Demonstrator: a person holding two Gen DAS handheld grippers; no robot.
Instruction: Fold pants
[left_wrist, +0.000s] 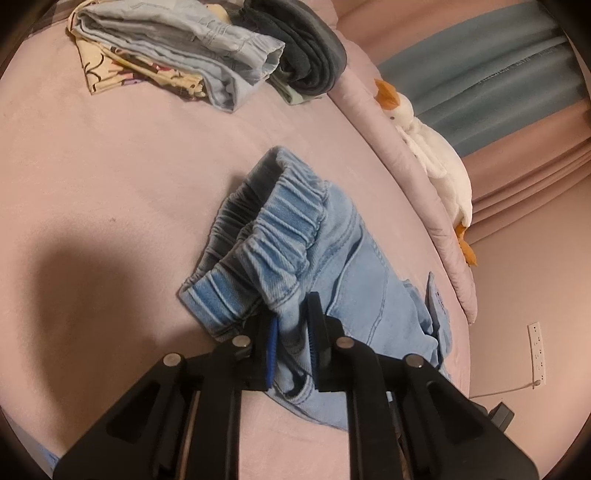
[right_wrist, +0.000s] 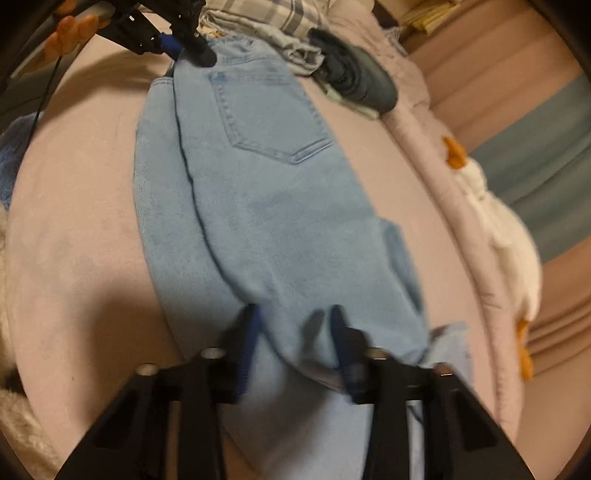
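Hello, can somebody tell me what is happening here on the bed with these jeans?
A person is folding a pair of light blue jeans on a pink bed, using a handheld gripper in each hand. The left gripper pinches the elastic waistband. The right gripper has denim between its fingers at the leg end. The jeans lie lengthwise, back pocket up. Other folded clothes are stacked further back, and a white toy goose lies along the bed's edge.

Matt light-blue denim pants (right_wrist: 266, 206) lie on a soft pink fabric bedcover (left_wrist: 110, 184).
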